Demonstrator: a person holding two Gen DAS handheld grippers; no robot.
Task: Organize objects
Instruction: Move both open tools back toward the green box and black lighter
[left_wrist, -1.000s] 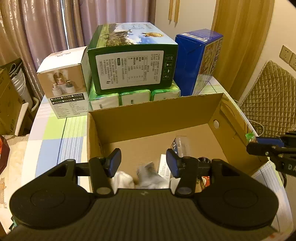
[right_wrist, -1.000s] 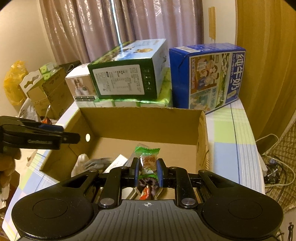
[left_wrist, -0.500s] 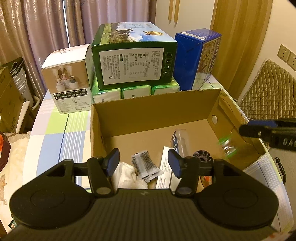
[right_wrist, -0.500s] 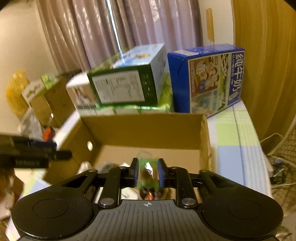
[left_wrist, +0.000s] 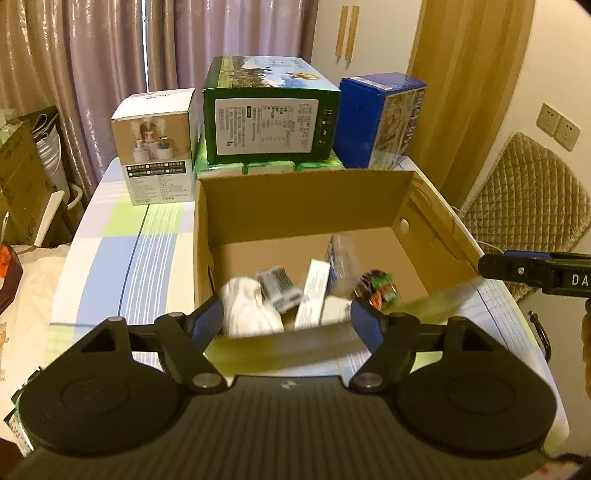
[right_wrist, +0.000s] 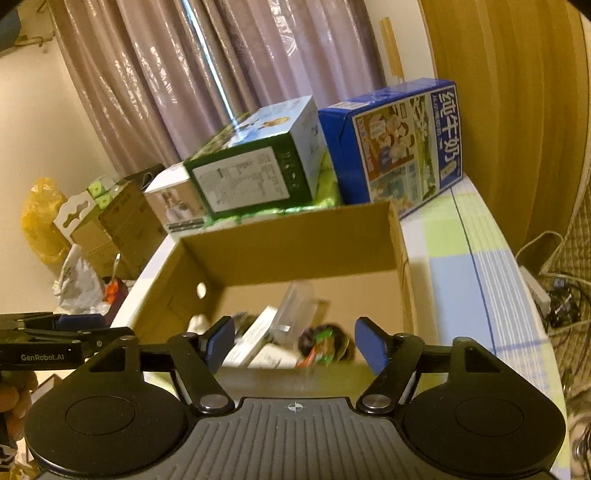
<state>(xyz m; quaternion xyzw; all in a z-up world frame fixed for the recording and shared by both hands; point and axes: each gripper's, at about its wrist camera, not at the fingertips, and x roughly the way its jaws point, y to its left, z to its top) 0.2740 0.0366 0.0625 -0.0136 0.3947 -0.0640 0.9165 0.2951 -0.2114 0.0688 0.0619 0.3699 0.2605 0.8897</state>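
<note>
The table (left_wrist: 122, 266), under its checked blue-and-green cloth, carried the biggest things at the back: a green carton (left_wrist: 271, 118) stacked on green tissue packs (left_wrist: 269, 168), a blue milk carton (left_wrist: 382, 118) to one side and a small white box (left_wrist: 157, 146) to the other. In front of them stood the open cardboard box (left_wrist: 306, 206), its near wall blurred. Inside, low against that near wall, lay a white cloth (left_wrist: 247, 306), a grey packet (left_wrist: 279, 286), a long white box (left_wrist: 314, 293) with its long axis running front to back, a clear pouch (left_wrist: 340, 254) and a green-and-red snack packet (left_wrist: 380, 290). The left gripper (left_wrist: 287, 322) hung just short of the near rim, jaws wide apart and empty; the right gripper (right_wrist: 294, 344) was likewise spread and held nothing, seen from the left wrist as a dark bar (left_wrist: 535, 271) beyond the box's right wall. The snack packet (right_wrist: 319, 345) lay almost straight ahead of and below the right gripper, so that hand looked the nearer.
</note>
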